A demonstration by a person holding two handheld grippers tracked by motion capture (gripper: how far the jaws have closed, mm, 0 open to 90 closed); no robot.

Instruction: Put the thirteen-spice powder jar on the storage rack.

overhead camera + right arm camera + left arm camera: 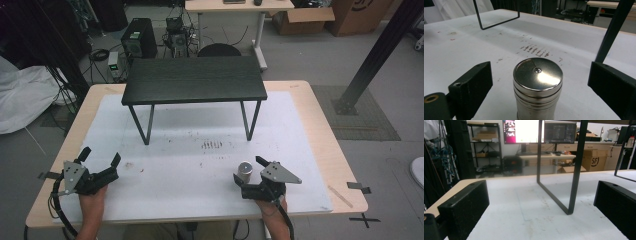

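Two grippers sit on the white mat point(200, 165), both on the near side of the small black table point(194, 79), which I use as the landmark. Right gripper point(247, 174) is near-right of the black table, in front of its right leg; jaws wide apart, nothing clamped. A steel shaker point(245, 172) stands upright on the mat betw. those jaws, w/ clear mat showing on each side in the right gripper view, so no contact seen. In that view the shaker point(537, 87) is centred betw. the two black jaws, its shiny flat lid up, a small rivet near the lid's middle. A patch of dark reddish marks point(534, 50) lies on the mat beyond the shaker, toward the black table, betw. its legs. Left gripper point(101, 161) is near-left of the black table, well apart from the shaker; jaws spread wide, empty. Left gripper view looks along the mat to the table's thin black leg frame point(571, 182), standing just ahead and betw. the jaws' line of sight. A hand point(92, 197) holds the left gripper from below; cable loops off its left side.
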